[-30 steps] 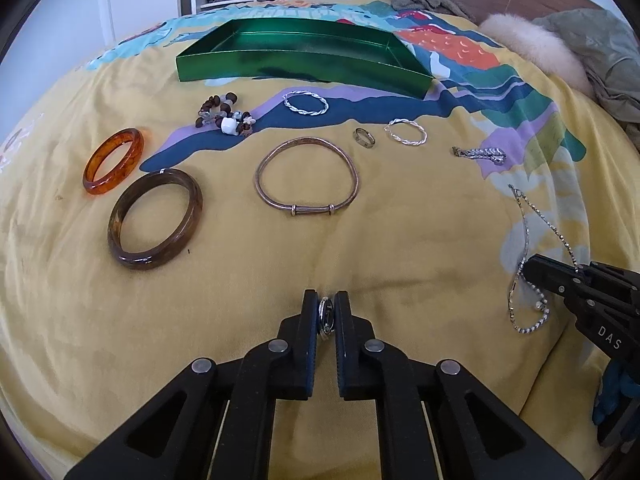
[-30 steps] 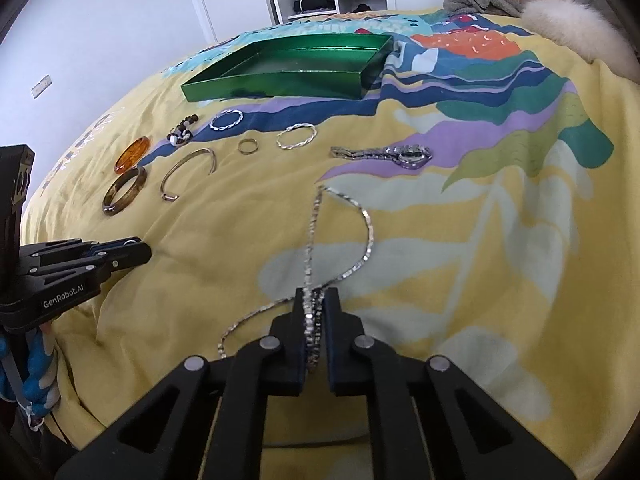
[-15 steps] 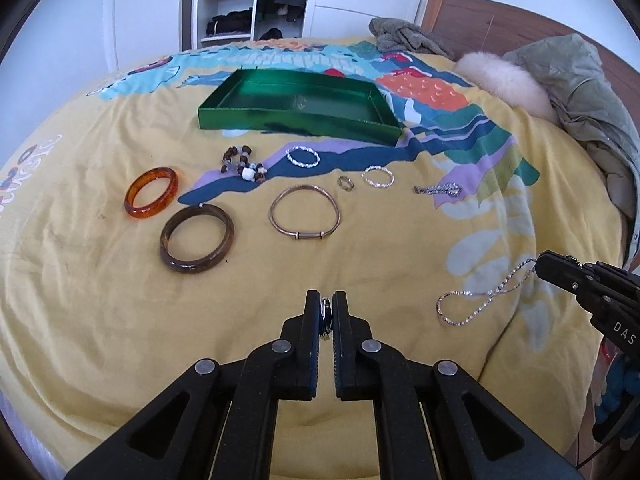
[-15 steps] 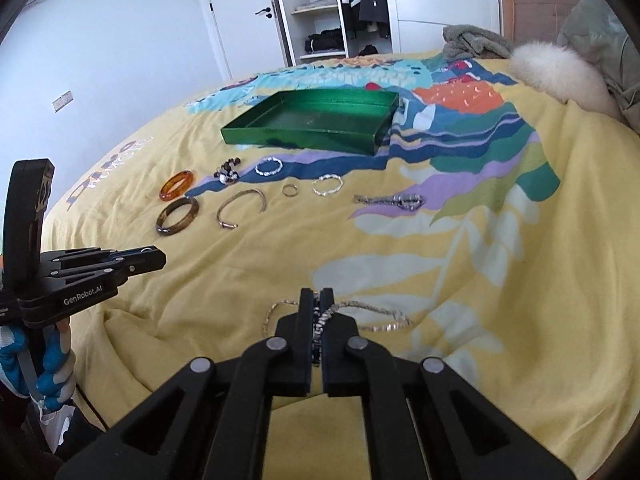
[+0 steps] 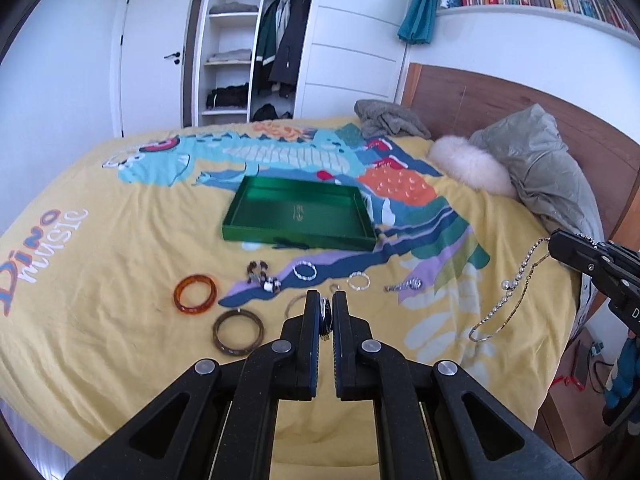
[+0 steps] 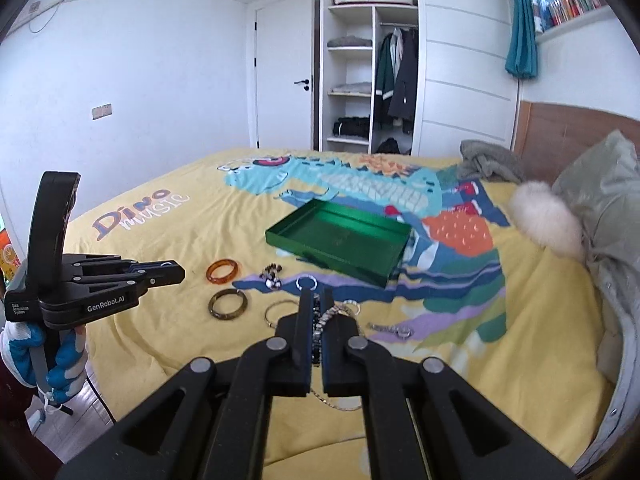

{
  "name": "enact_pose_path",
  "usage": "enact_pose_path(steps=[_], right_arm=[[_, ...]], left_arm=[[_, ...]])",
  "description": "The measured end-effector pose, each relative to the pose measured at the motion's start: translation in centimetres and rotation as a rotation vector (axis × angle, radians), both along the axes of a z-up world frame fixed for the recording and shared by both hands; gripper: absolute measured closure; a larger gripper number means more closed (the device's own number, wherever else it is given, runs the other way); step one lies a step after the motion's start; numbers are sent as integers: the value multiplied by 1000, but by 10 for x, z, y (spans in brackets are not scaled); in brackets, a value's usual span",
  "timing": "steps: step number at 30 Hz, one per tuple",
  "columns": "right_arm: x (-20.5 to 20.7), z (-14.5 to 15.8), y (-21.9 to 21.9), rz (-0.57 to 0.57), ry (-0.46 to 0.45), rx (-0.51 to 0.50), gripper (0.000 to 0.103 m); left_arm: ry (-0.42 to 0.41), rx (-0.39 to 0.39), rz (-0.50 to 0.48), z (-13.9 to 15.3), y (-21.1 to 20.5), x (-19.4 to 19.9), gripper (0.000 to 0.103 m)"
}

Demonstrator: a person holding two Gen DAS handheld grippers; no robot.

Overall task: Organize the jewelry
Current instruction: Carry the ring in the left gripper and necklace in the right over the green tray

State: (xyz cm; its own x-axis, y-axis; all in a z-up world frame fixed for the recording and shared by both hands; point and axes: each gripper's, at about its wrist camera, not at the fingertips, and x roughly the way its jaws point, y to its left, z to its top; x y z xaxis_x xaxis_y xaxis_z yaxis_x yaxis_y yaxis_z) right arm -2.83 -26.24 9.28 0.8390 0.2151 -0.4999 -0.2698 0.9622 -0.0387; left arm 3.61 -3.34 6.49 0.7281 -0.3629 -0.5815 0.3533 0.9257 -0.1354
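1. Left gripper (image 5: 326,312) is clamped on a small ring (image 5: 326,316), held on edge between the pads, above the near part of the bed (image 5: 120,360).
2. Right gripper (image 6: 317,322) is pinched shut on a beaded chain necklace (image 5: 505,299); its loop hangs free off the bed's right edge in the left view.
3. Step in hand, as judged: carrying both pieces to the green tray (image 5: 300,216), which sits well apart towards the bed's far middle and looks empty.
4. To do it well: lift the chain clear of the other pieces before crossing; lower it so the slack pools inside the tray wall, then release. Set the ring low over the tray floor so it does not roll or bounce.
5. Materials: tray glossy, rigid, low-walled. Chain limp, silvery, liable to snag.
6. Still on the quilt: amber bangle (image 5: 195,293), dark brown bangle (image 5: 238,332), both smooth hoops; bead bracelet (image 5: 262,275), knobbly; twisted silver rings (image 5: 305,271). Soft fabric gives underneath.
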Motion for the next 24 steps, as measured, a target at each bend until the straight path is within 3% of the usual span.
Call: enact_pose_path(steps=[9,14,19,24], right_arm=[[-20,85,29,22,-157,-46,101],[-27,124,38,25,-232,-40,101],[-28,154,49,40,-276,-48,101],[-1,158,54,60,-258,-39,100]], left_arm=[[-169,6,10,106,9,-17,98],[-249,10,19,149,17,-29,97],[-275,11,23,175,22,-22,97],[-249,24,36,177,20,10,97]])
